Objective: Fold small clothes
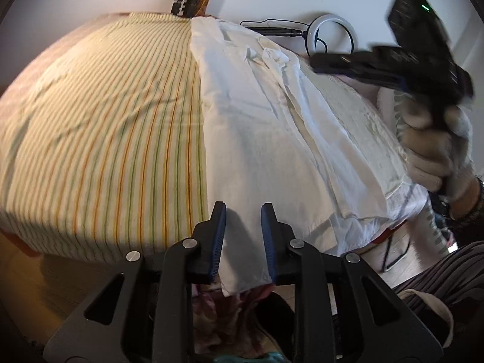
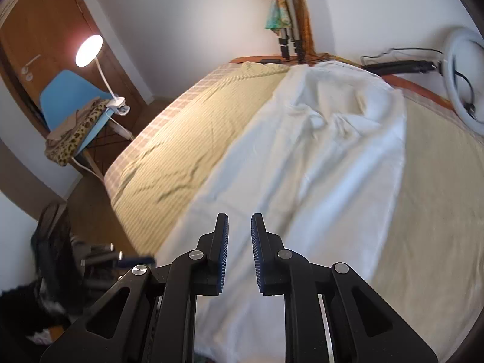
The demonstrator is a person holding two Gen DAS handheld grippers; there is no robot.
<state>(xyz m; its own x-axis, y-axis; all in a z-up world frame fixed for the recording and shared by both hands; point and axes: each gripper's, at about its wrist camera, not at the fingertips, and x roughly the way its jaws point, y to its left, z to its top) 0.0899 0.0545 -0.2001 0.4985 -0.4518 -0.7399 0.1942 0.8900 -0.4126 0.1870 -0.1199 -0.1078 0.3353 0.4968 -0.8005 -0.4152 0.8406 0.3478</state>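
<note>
White shirt (image 1: pixel 266 139) lies lengthwise on striped bedsheet (image 1: pixel 106 127), hem hanging over the near edge. Left gripper (image 1: pixel 243 236): fingers narrowly apart, hem cloth between them, not pinched. Right gripper (image 2: pixel 239 251): narrow gap, nothing between, above the shirt. Ring light (image 2: pixel 466 81) at far right.

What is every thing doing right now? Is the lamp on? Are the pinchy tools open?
White cotton shirt: lying folded lengthwise on the bed, its near edge hanging over the side.
Striped yellow bedsheet: spread out, wrinkled.
Left tool: open, shirt edge between its pads but not squeezed.
Right tool: open, empty, above the shirt.
White clip-on desk lamp: switched on.
White ring light: switched off.
</note>
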